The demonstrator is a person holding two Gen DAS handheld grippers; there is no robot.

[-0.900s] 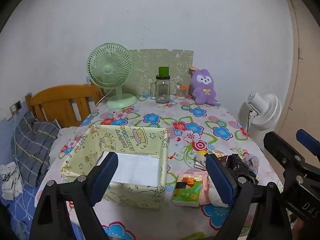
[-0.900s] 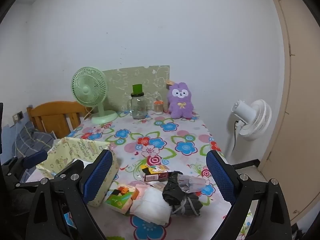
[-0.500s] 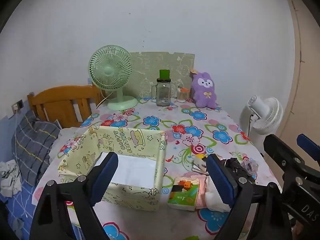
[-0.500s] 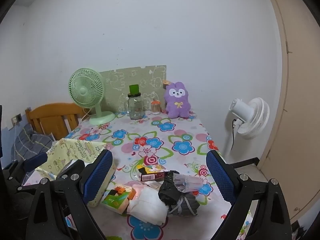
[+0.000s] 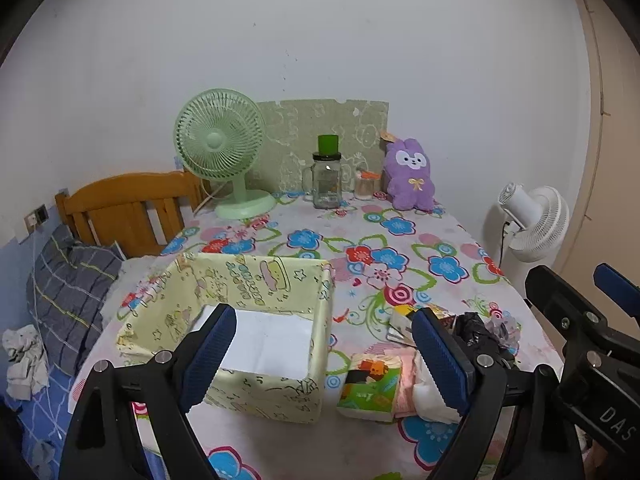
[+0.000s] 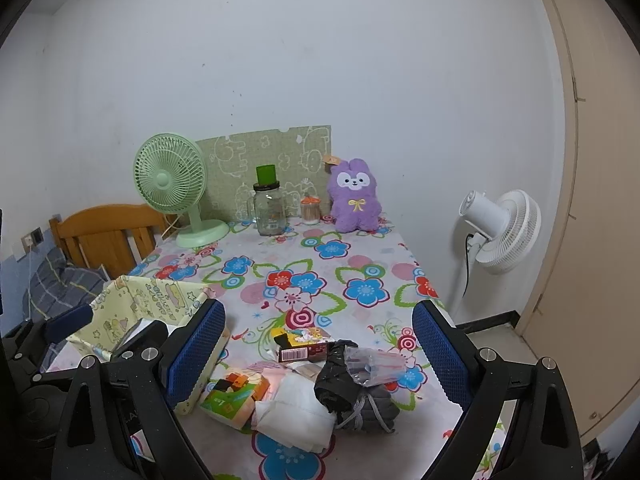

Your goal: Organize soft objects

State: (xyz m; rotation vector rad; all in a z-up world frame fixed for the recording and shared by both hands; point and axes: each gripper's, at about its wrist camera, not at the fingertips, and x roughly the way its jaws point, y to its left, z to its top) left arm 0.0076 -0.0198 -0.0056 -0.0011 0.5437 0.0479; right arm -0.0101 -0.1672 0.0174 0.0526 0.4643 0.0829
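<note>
A pale yellow cartoon-print box (image 5: 256, 292) (image 6: 160, 300) stands open on the near left of the flowered table, with white paper on its floor. To its right lies a heap: a green tissue pack (image 5: 370, 386) (image 6: 234, 396), a white cloth (image 6: 294, 404), a dark grey bundle with a cord (image 6: 360, 404), a clear plastic bag (image 6: 372, 364) and a small dark carton (image 6: 306, 350). My left gripper (image 5: 324, 356) hovers open above the box's near right corner. My right gripper (image 6: 320, 356) hangs open over the heap. Neither holds anything.
At the table's far end stand a green desk fan (image 5: 222, 152), a glass jar with a green lid (image 5: 327, 178), a small jar (image 5: 364, 186) and a purple plush toy (image 5: 410, 180). A white floor fan (image 6: 500, 232) stands right of the table; a wooden bed headboard (image 5: 124, 204) lies left.
Both views have drawn back slightly and tilted up; the table and its objects sit a little lower in frame. Both grippers stay open and the objects have not moved.
</note>
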